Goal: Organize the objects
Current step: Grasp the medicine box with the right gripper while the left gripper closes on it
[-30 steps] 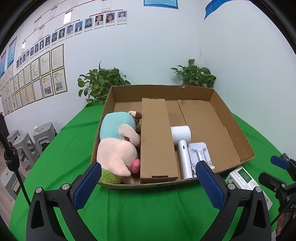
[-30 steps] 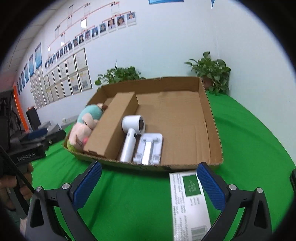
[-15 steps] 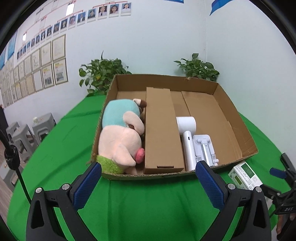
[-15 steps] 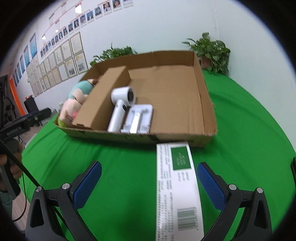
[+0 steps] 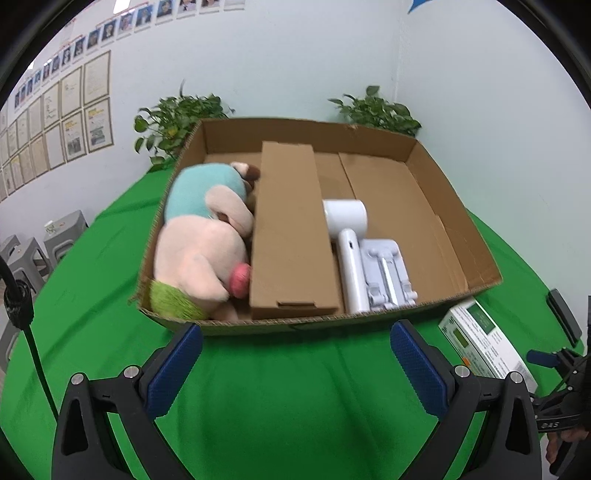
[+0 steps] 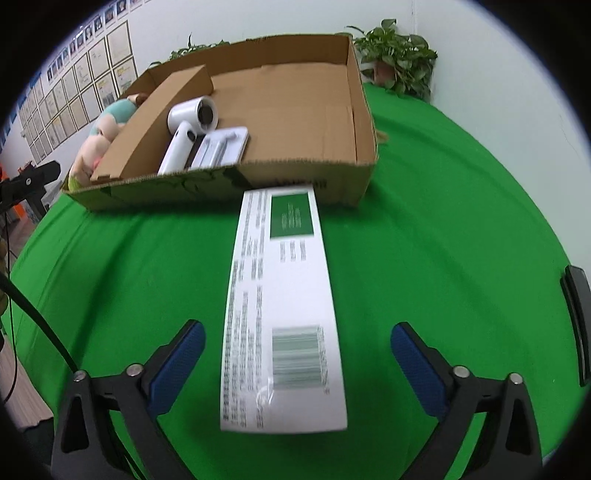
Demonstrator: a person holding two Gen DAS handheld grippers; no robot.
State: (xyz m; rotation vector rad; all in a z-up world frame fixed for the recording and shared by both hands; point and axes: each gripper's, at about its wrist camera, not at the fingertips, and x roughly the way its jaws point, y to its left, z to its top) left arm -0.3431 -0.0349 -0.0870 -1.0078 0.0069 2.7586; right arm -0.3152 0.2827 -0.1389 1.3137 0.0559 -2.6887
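Right gripper (image 6: 293,354) jaws wide astride white box (image 6: 284,295)

Two potted plants (image 5: 177,118) (image 5: 376,112) stand against the white wall (image 5: 295,66) at 11 and 1 o'clock. Framed certificates (image 5: 66,122) hang at 10 o'clock, with a row of portrait photos (image 5: 122,22) above them. Grey stools (image 5: 40,243) sit at 9 o'clock, off the green cloth (image 5: 295,398).

Carton (image 6: 284,295) lies before tray (image 6: 365,122) holding dryer (image 6: 184,136).
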